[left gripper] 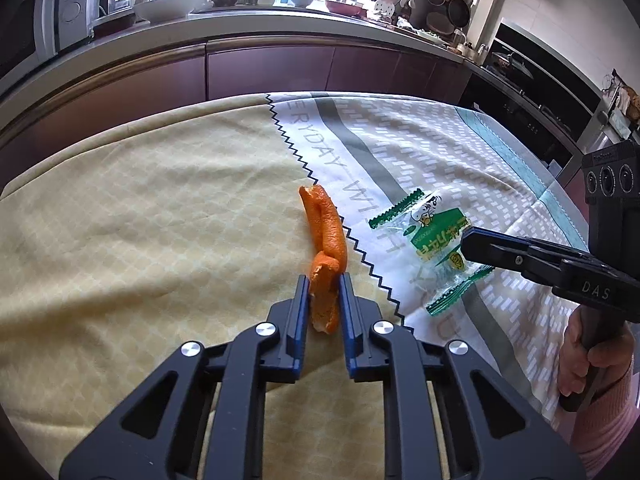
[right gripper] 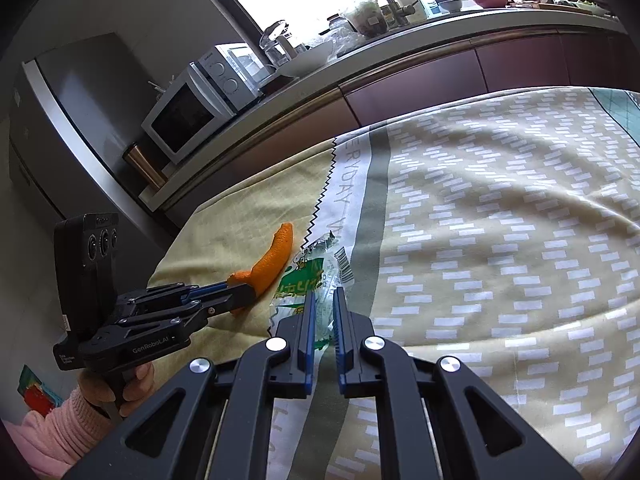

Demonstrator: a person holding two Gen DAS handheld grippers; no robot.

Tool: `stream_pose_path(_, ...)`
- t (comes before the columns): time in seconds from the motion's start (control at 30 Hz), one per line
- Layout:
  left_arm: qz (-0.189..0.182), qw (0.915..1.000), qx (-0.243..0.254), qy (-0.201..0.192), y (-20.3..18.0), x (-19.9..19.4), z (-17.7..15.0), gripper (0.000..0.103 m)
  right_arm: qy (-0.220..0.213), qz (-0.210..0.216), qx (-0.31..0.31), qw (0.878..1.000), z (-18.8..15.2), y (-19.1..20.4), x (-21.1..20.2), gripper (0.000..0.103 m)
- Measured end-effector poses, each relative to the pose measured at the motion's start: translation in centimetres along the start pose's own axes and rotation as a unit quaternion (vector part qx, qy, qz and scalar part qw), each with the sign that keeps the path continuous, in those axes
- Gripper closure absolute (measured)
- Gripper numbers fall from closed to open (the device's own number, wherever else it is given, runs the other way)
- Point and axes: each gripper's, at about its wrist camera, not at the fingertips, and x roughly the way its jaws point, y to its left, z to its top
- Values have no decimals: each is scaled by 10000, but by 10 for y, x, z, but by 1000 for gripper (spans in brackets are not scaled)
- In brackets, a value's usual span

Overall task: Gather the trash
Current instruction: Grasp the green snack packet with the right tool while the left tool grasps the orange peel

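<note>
A long curled orange peel (left gripper: pixel 326 240) lies on the yellow part of the tablecloth. My left gripper (left gripper: pixel 324 286) is shut on its near end; it also shows in the right wrist view (right gripper: pixel 244 294) gripping the peel (right gripper: pixel 274 260). A clear and green snack wrapper (left gripper: pixel 434 240) lies on the patterned part of the cloth to the right of the peel. My right gripper (right gripper: pixel 324 300) is shut on the wrapper (right gripper: pixel 304 288) at its near edge; in the left wrist view its fingertips (left gripper: pixel 472 244) sit on the wrapper.
The table is covered by a yellow and patterned cloth (left gripper: pixel 140 220). Behind it runs a kitchen counter (left gripper: pixel 280 28) with bowls, a microwave (right gripper: pixel 192 108) and a sink tap. An oven (left gripper: pixel 532 92) stands at the right.
</note>
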Motion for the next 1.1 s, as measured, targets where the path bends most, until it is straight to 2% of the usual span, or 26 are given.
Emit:
stream_pose_path(0.27, -52, 9997, -203, -130, 12, -21, -14, 91, -86, 144, -30, 9999, -3, 10, -4, 96)
stream_pose_path(0.57, 56, 9986, -352, -387, 27, -60, -35, 96, -122, 389, -162, 9990, -4, 33, -5, 96)
stream_pose_path(0.73, -44, 9985, -394, -369, 35, -72, -52, 96, -82, 477, -221, 9986, -8, 46, -1, 96)
stream_pose_path(0.83, -24, 9992, -311, -261, 34, -70, -60, 93, -45, 501, -215, 9985, -10, 48, 2, 96)
stream_pose_path(0.93, -99, 9993, -285, -201, 34, -68, -62, 74, -20, 506, -187, 9985, -12, 50, 5, 96)
stream_pose_path(1.1, -60, 9995, -254, -164, 33, -62, -61, 74, 14, 501, -145, 9986, -15, 49, 5, 96)
